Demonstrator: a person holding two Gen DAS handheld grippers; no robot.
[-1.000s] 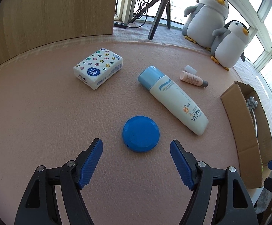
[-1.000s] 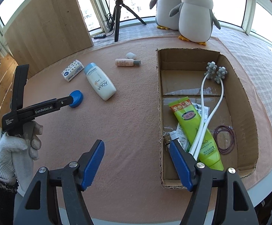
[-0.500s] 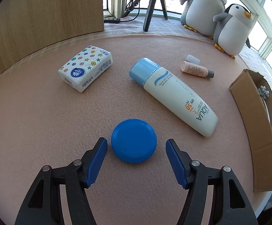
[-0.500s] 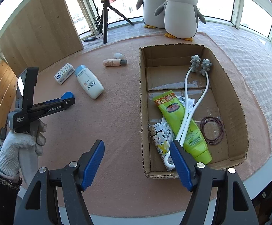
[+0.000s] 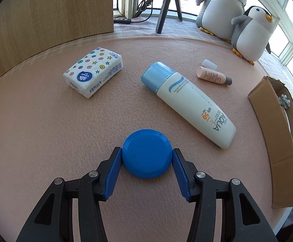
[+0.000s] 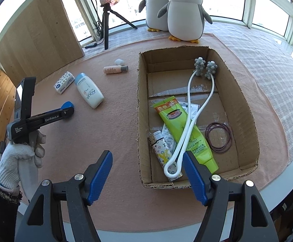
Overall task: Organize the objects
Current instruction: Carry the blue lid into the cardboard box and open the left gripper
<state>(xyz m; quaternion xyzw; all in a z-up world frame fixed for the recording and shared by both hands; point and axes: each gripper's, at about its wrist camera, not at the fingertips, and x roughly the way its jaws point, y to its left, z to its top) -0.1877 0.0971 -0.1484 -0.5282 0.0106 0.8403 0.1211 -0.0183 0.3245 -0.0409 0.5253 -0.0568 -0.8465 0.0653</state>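
Observation:
A flat round blue case (image 5: 146,156) lies on the pink mat, and my left gripper (image 5: 146,151) is shut on it, one pad against each side. Beyond it lie a white AQUA sunscreen bottle (image 5: 188,104), a star-printed tissue pack (image 5: 94,71) and a small pink tube (image 5: 214,78) beside a white cap (image 5: 209,63). In the right wrist view my right gripper (image 6: 147,161) hangs open over the front left corner of the cardboard box (image 6: 245,109). The box holds a green tube (image 6: 184,129), a white massager (image 6: 188,109), a lighter (image 6: 161,151) and hair ties (image 6: 219,134).
Two plush penguins (image 6: 184,12) stand behind the box. A tripod with a ring light (image 6: 106,20) and a wooden board (image 6: 39,34) stand at the back left. A gloved hand (image 6: 19,157) holds the left gripper. The table's front edge (image 6: 277,173) runs close to the box.
My left gripper moved forward and closed around the blue case, which now sits between its pads. My right gripper drew back a little and stayed open.

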